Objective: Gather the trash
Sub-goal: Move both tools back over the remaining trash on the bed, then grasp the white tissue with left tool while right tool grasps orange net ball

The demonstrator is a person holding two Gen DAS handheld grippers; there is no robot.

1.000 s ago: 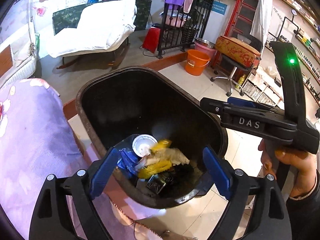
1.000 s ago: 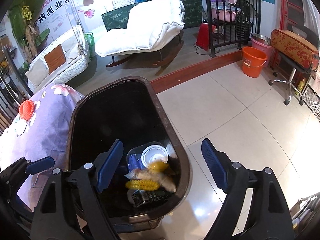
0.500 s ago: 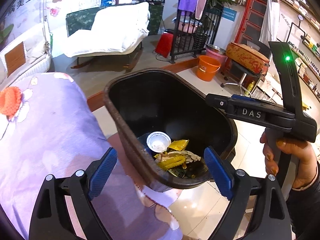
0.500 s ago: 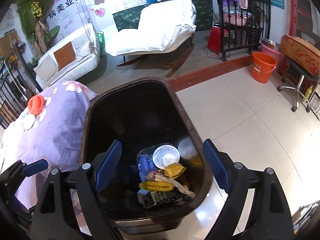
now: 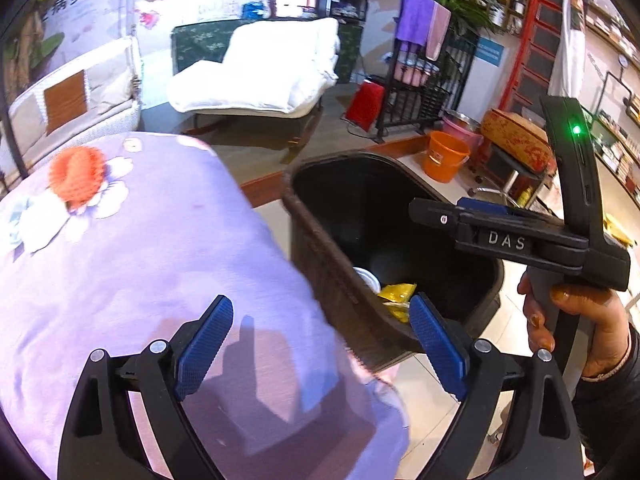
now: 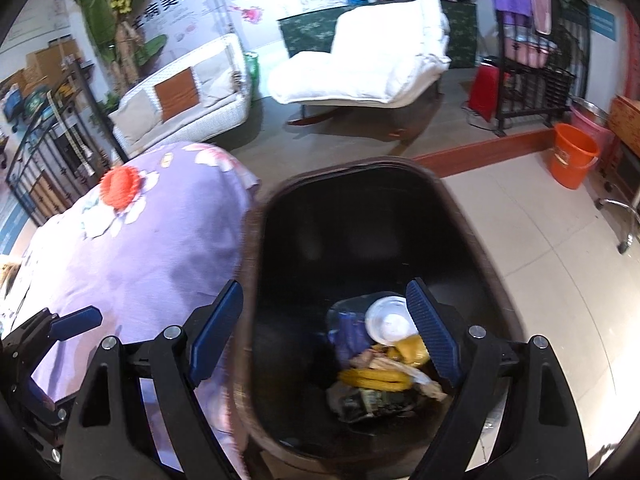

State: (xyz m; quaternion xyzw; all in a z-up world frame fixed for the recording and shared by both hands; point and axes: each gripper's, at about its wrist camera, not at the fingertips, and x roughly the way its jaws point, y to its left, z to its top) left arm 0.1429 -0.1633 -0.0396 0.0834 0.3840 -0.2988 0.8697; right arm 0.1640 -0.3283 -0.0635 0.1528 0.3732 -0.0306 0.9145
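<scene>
A dark bin [image 6: 480, 248] stands on the tiled floor beside a table with a purple flowered cloth [image 6: 152, 248]. Inside lie a white lid [image 6: 386, 322], yellow corn cobs [image 6: 372, 376], yellow wrappers and dark scraps. The bin also shows in the left wrist view [image 5: 320, 232]. My left gripper [image 5: 320, 344] is open and empty over the cloth's edge [image 5: 140, 260], left of the bin. My right gripper [image 6: 324, 332] is open and empty above the bin's left rim; it shows from the side in the left wrist view [image 5: 436, 218].
An orange crumpled object [image 5: 76, 178] lies on the cloth at the far left, also in the right wrist view [image 6: 120, 188]. An orange bucket [image 6: 574, 154], a white lounge chair [image 6: 368, 52], a metal rack [image 6: 528, 80] and a rolling stool [image 5: 516, 140] stand beyond.
Both grippers have swung left away from over the bin, towards the purple cloth. The orange object on the cloth has come into view. Both stay open.
</scene>
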